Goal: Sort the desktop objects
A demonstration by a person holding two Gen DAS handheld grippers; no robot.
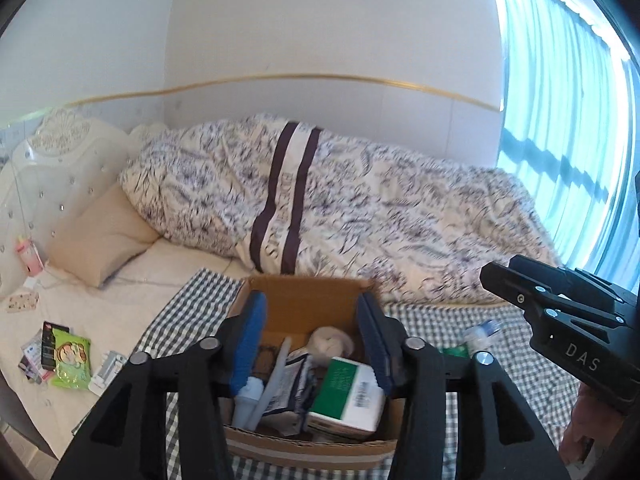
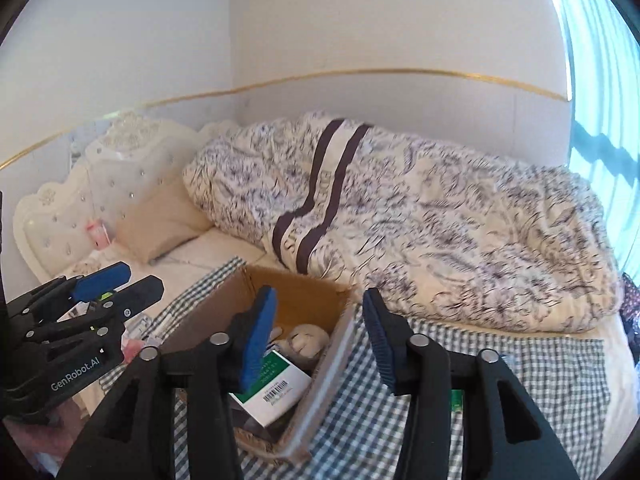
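Both the left gripper and right gripper hang with fingers spread and empty, the cardboard box of items lying between and beneath the left's fingers

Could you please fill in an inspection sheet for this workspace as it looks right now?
Surface: checked cloth spread on a bed.
Job's things: open cardboard box on the cloth, holding a green-and-white carton, a beige soft item and other packets.
Clutter: green snack packet and small packs lying left of the cloth; a small bottle lying right of the box.
Grippers: left gripper and right gripper above the box, jaws open, empty.
Cables: nothing seen.
Surroundings: rumpled patterned duvet, beige pillow, curtained window.
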